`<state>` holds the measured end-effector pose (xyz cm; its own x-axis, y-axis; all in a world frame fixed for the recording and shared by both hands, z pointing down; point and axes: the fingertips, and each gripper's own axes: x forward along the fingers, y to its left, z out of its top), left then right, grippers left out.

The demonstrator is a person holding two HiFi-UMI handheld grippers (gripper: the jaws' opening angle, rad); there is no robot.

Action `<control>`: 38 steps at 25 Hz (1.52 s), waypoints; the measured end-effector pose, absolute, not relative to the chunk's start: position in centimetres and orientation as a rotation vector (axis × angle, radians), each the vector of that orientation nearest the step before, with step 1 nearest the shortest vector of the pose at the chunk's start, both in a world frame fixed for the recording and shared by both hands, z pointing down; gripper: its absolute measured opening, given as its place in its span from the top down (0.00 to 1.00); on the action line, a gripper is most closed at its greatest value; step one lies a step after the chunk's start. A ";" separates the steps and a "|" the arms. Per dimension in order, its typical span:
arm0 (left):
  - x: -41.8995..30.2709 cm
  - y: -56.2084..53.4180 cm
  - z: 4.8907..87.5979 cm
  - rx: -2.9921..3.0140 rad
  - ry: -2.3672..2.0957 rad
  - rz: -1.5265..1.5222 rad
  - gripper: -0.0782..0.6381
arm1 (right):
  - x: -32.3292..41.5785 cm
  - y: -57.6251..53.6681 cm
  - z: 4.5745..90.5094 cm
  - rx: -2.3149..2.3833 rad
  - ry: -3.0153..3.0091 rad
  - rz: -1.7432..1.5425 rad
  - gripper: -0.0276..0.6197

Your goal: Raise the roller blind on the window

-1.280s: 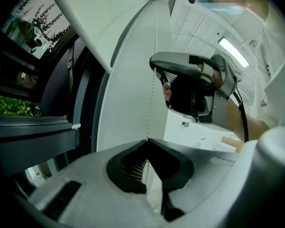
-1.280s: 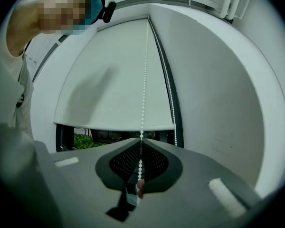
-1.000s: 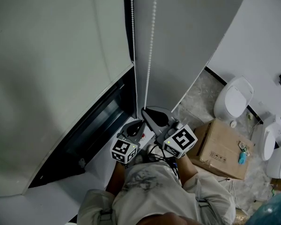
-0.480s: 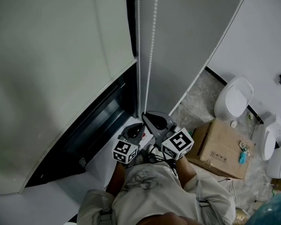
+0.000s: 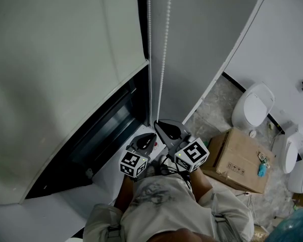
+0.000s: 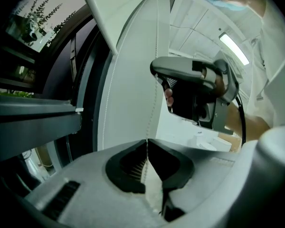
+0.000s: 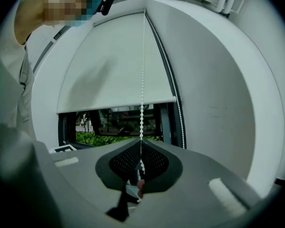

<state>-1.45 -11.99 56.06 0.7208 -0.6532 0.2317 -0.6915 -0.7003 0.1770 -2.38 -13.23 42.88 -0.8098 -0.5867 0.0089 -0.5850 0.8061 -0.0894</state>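
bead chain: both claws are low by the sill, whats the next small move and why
Probably slide the left claw up and re-grip the bead chain higher; it has just opened a touch on the chain. Both claws sit low by the sill, the blind covers most of the window, and the right claw is clamped on the chain.

Two grey two-jaw grippers with marker cubes: left gripper (image 5: 153,134), right gripper (image 5: 156,123); one pale fabric roller blind (image 5: 60,84); two hanging strands of white bead chain (image 5: 149,59); one dark window frame (image 5: 103,132); one brown cardboard box (image 5: 237,158); three white ceramic sanitary fixtures (image 5: 252,107)
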 end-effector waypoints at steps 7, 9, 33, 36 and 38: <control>-2.7 -11.8 49.4 2.742 -1.116 0.092 0.83 | -2.2 -13.3 42.7 -0.951 2.958 -0.131 0.94; -3.1 -11.9 47.2 2.769 -1.133 0.044 0.81 | -2.3 -13.3 42.8 -0.957 2.967 -0.127 0.94; -0.5 -14.5 30.7 3.034 -1.149 -0.221 0.81 | -2.7 -13.3 43.5 -0.973 2.973 -0.130 0.94; -0.5 -14.6 30.7 3.035 -1.172 -0.205 0.87 | -2.9 -13.3 43.1 -0.963 2.956 -0.132 0.94; -0.7 -14.5 30.7 3.026 -1.170 -0.222 0.87 | -2.9 -13.3 42.9 -0.957 2.946 -0.128 0.94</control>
